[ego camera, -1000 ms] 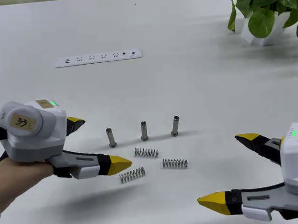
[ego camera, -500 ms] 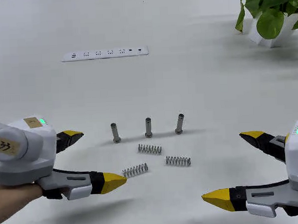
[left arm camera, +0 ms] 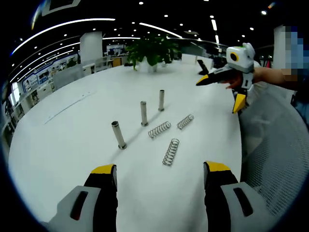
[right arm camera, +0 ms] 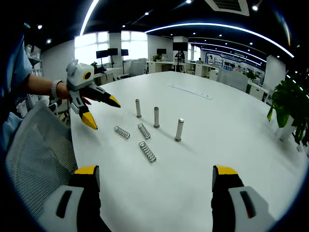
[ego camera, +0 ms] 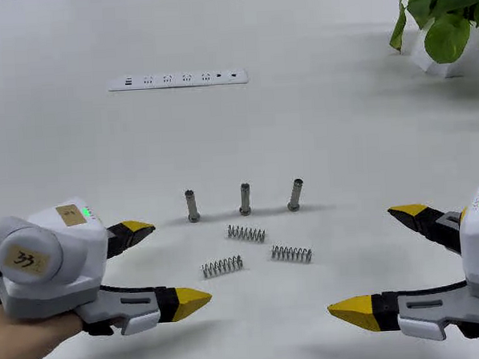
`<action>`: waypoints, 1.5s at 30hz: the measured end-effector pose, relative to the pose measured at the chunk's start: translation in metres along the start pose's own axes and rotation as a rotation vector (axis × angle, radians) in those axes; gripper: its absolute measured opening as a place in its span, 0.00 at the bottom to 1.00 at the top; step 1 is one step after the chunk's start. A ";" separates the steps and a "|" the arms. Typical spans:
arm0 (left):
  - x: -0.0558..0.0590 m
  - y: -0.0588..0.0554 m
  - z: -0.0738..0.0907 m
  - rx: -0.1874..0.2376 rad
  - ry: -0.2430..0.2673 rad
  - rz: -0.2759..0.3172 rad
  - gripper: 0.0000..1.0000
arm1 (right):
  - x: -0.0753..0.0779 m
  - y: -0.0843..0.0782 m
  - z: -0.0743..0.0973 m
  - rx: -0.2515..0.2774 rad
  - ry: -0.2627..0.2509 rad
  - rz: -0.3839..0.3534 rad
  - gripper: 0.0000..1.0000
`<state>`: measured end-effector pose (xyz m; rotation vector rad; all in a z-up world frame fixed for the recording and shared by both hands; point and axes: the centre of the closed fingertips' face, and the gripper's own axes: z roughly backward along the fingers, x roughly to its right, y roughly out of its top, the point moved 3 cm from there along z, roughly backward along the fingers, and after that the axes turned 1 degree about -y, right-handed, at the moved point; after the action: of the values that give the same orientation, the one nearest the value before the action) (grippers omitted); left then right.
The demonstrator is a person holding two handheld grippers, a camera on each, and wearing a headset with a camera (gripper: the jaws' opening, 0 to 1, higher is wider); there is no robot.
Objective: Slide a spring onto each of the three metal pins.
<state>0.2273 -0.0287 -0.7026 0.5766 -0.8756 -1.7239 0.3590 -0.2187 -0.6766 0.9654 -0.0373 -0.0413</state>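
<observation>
Hovering wide open and empty, my left gripper (ego camera: 178, 261) and right gripper (ego camera: 362, 260) flank three upright pins (ego camera: 244, 198); three springs (ego camera: 246, 233) lie loose just beside them on the table (ego camera: 317, 127).

An open-plan office: a broad white table (ego camera: 342, 142) carried a power strip (ego camera: 178, 79) on its far side and a potted plant (ego camera: 444, 16) at the far right. Beyond it stood rows of desks (right arm camera: 212, 71) and dark monitors (right arm camera: 107, 52) by bright windows (right arm camera: 94, 41) — all under long ceiling light strips (right arm camera: 217, 26). A mesh chair (right arm camera: 34, 145) sat at the near edge.
</observation>
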 end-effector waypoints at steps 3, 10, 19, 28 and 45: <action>0.004 0.005 -0.005 -0.023 -0.032 -0.023 0.69 | -0.002 -0.001 0.000 -0.002 0.003 -0.002 0.98; 0.004 0.010 -0.015 -0.093 -0.079 -0.080 0.58 | -0.003 -0.003 0.001 -0.006 -0.001 -0.007 0.98; 0.006 0.014 -0.024 -0.194 -0.144 -0.131 0.38 | -0.002 -0.003 0.002 0.001 0.000 -0.013 0.98; 0.013 0.009 -0.037 -0.325 -0.210 -0.189 0.21 | -0.004 -0.004 0.003 0.007 -0.005 -0.018 0.98; 0.011 0.006 -0.049 -0.485 -0.184 -0.289 0.14 | -0.005 -0.010 0.002 0.009 -0.003 -0.028 0.97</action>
<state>0.2634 -0.0529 -0.7273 0.2264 -0.4796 -2.1870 0.3535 -0.2255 -0.6835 0.9752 -0.0266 -0.0678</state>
